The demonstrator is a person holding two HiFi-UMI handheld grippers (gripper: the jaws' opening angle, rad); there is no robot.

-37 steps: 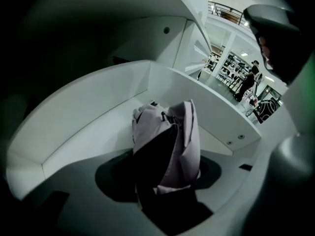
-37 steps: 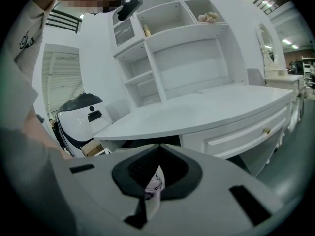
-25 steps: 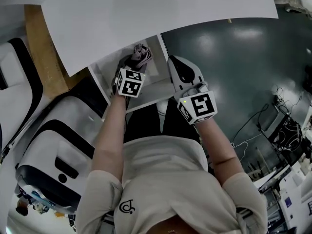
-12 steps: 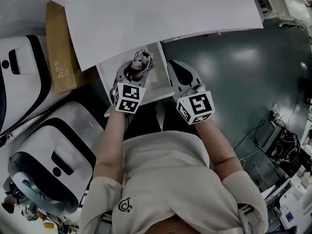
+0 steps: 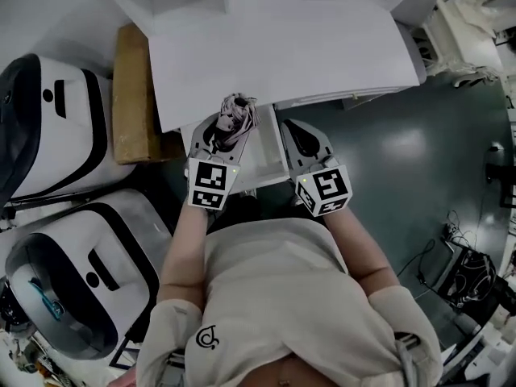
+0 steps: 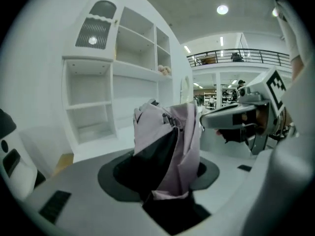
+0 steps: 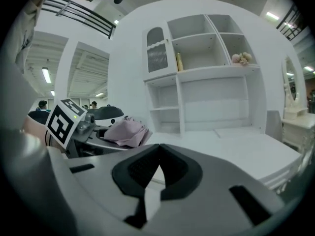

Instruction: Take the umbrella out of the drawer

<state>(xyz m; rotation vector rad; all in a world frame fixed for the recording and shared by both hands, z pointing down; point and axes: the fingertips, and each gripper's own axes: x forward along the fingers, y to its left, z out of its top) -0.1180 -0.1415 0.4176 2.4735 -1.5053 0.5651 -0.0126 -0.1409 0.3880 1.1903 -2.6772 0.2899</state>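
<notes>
White furniture is filling the upper part of the head view: a desk top (image 5: 282, 47) with an open drawer (image 5: 266, 160) pulled out under its front edge, and dark green floor (image 5: 419, 160) is showing at the right. A shelf unit (image 7: 197, 82) is standing at the back of the desk.

The left gripper (image 5: 226, 131) is gripping the folded umbrella (image 5: 236, 110). In the left gripper view its jaws are standing partly apart and the two dark pads are pressing on the pink and black cloth of the umbrella (image 6: 170, 141) from both sides. The bundle is sticking out past the fingertips of this left gripper (image 6: 165, 173), tilted a little, with the shelf unit behind it. In the head view the umbrella is lying over the left part of the drawer and the front edge of the desk top, in the air and not down inside the drawer.

The right gripper (image 5: 302, 135) is hanging just beside the left one, over the right side of the drawer. Its jaws (image 7: 158, 166) are together at the tips and are carrying nothing. From its view the umbrella (image 7: 127, 132) is showing at the left, near but apart from it.
</notes>
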